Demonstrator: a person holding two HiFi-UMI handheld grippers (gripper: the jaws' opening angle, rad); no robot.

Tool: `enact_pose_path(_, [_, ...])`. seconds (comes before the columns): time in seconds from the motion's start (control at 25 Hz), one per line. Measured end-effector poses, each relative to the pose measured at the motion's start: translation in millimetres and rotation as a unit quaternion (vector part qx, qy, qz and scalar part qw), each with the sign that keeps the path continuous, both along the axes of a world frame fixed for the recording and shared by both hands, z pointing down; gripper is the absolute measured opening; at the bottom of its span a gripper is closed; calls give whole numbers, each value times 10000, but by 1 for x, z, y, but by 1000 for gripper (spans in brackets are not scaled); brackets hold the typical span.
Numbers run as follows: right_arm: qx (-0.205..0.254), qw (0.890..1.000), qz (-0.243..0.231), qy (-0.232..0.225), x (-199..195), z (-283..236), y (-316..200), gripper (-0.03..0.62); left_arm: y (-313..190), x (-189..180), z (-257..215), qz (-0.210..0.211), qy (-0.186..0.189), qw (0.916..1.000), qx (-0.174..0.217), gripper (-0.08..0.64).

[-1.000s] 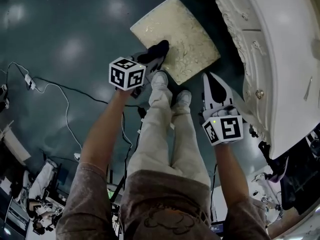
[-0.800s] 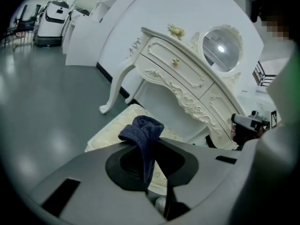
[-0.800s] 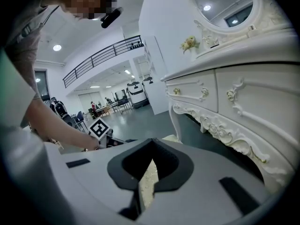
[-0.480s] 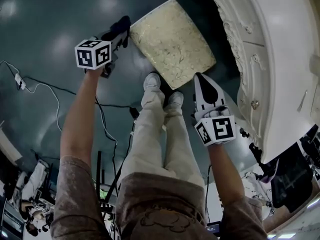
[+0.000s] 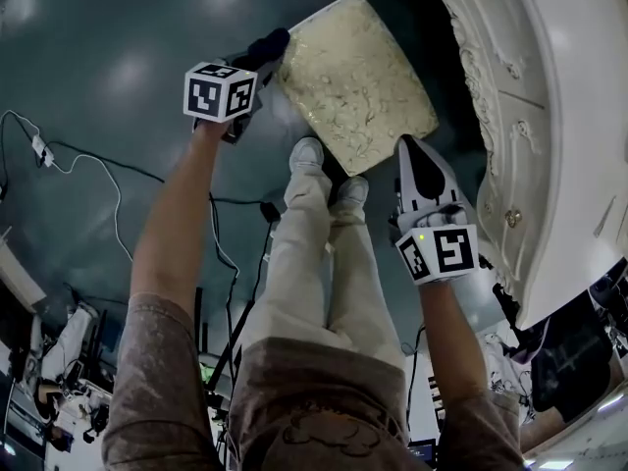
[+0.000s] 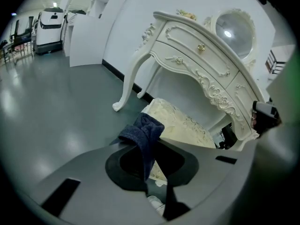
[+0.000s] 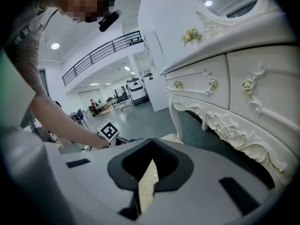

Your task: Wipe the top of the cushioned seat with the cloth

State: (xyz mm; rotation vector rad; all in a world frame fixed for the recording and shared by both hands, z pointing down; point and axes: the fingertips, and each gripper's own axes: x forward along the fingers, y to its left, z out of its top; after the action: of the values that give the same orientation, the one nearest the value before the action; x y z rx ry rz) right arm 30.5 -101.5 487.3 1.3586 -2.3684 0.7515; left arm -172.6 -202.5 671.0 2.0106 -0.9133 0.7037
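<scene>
While the cream seat [image 5: 358,81] sits on the dark floor [image 5: 118,86] at upper centre of the head view, tucked against the white dressing table [image 5: 549,116] on the right, my left gripper [image 5: 253,72] pinches a dark blue cloth [image 6: 142,136], which bunches over its tips and hangs down between them. That cloth rides at the seat's left corner; whether it touches the fabric I cannot tell. From those jaws the seat lies ahead and to the right, its long axis running from the top of the frame down toward the lower right. My right gripper [image 5: 414,152], tips pressed together on nothing, waits near the seat's lower right corner. By my reckoning the wipe falls to the left gripper, sweeping rightward along that diagonal.
</scene>
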Motion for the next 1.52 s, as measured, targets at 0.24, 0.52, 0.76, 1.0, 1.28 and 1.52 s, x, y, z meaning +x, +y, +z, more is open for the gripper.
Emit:
enact_pose_path(0.24, [-40,10000,33,5,9,3,5,-2,10,9,-1,-208,123,9997,-31,61])
enact_pose_path(0.52, [-26,10000,62,-25,17,2,18,-2,43,42,-4,35,258,9996,-79,61])
enact_pose_path(0.76, [18,9999,125,-17,31,-1,32,-2,94,81,-1,211,509,9981,-278,61])
enact_pose_path(1.0, [26,9997,238,19,48,0,49,0,137,118,0,334,707,9957,-492,61])
enact_pose_path(1.28, [26,9993,370,-9,59,-4,67,0,180,152,-1,356,873,9927,-748,61])
enact_pose_path(1.52, [42,9990,439,-19,67,-7,76,0,215,177,-3,719,942,9888,-909,61])
